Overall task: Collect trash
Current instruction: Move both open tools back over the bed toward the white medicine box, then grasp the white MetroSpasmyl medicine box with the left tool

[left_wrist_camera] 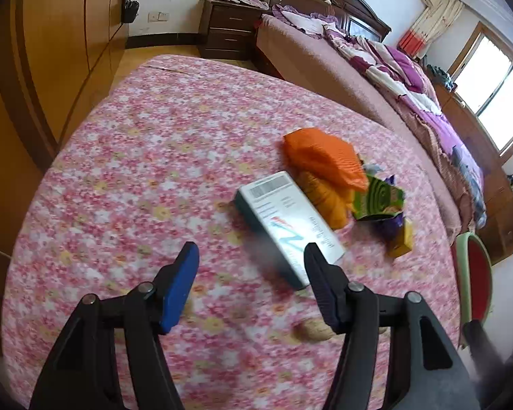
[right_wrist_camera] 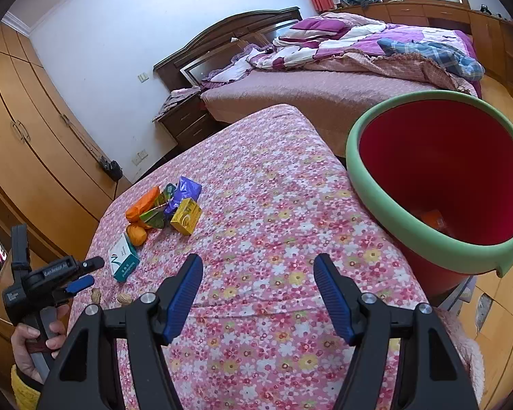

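Currently the trash sits in one cluster on the floral tablecloth (right_wrist_camera: pixel 273 205), toward the table's left side in the right wrist view: a white-and-teal carton (left_wrist_camera: pixel 285 223) lying flat nearest the left gripper, an orange plastic bag (left_wrist_camera: pixel 325 157) bunched up behind it, an orange crumpled wrapper (left_wrist_camera: pixel 328 201) touching the carton's far side, a green spiral-print packet (left_wrist_camera: pixel 381 198) beside the bag, a purple wrapper (right_wrist_camera: pixel 186 191) under and behind the packet, and a small yellow box (right_wrist_camera: pixel 186 217) at the cluster's right edge. Two peanut shells (right_wrist_camera: pixel 125 298) lie apart from the cluster, near the table's front edge. Left gripper (left_wrist_camera: pixel 251 256) hovers just short of the carton, jaws spread wide, nothing between them; its right finger overlaps the carton's near corner in the left wrist view, contact unclear. Right gripper (right_wrist_camera: pixel 258 270) is over bare cloth, well apart from the cluster, jaws also spread and empty. Red bin with green rim (right_wrist_camera: pixel 355 171) stands just beside the table's right edge, something orange (right_wrist_camera: pixel 434 220) at its bottom. Person's left hand (right_wrist_camera: pixel 34 345) grips the left tool's handle. Behind the table: bed with purple quilt (right_wrist_camera: pixel 359 44), dark nightstand (right_wrist_camera: pixel 184 119), wooden wardrobe (right_wrist_camera: pixel 27 130).
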Motion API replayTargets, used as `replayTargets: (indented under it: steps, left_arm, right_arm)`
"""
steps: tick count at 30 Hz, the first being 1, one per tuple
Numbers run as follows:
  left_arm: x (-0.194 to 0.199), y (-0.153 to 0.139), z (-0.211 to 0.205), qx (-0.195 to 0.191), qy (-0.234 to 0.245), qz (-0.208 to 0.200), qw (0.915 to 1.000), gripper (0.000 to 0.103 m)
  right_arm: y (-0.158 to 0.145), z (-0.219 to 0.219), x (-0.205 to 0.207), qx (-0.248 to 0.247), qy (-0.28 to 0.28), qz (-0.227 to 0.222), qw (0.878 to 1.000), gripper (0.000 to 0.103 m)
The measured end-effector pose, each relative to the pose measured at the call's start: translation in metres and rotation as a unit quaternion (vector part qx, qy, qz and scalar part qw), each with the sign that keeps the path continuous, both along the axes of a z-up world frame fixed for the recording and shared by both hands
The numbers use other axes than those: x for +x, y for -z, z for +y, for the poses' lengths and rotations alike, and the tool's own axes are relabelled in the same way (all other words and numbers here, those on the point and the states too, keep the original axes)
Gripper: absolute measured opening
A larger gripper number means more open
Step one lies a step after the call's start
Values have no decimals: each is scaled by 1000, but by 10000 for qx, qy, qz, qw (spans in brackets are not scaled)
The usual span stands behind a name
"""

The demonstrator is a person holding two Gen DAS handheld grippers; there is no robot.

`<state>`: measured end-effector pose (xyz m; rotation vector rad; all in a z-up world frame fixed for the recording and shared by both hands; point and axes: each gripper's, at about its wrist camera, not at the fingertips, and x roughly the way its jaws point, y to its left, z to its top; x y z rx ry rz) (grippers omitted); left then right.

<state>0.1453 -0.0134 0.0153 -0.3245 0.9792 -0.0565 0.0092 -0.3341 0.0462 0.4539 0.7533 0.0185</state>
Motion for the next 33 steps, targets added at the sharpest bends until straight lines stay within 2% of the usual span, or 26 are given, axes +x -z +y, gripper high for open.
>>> replayTargets:
  steps: [7,9,15,18,25,28,33]
  left_arm:
    - [23,4,-35,375,53,183,9991,67]
    - [28,6,-43,453,85,213,9987,72]
    - [37,26,-59,765,164,499,9957,72]
    - [32,27,-64,982,232,346,9943,71]
    - [17,21,-47,703,390,47,9967,65]
    - [11,12,-36,509,440,-103,9977,65]
    - [3,-7,-22,396,618,-415,9964,65]
  right_arm:
    - [3,-2,-1,42,7,25,10000,70]
    - [4,-4,-1,75,5,37,10000,70]
    - [5,-5,4,92,-51,38,9999,70]
    - [7,-4,10,61,-91,88,9999,70]
    - [9,13,22,10,-268,200,9994,70]
    - [9,21,28,-41,-351,252,9991,70]
    - [8,34,39,-125,-455,348,9983,70]
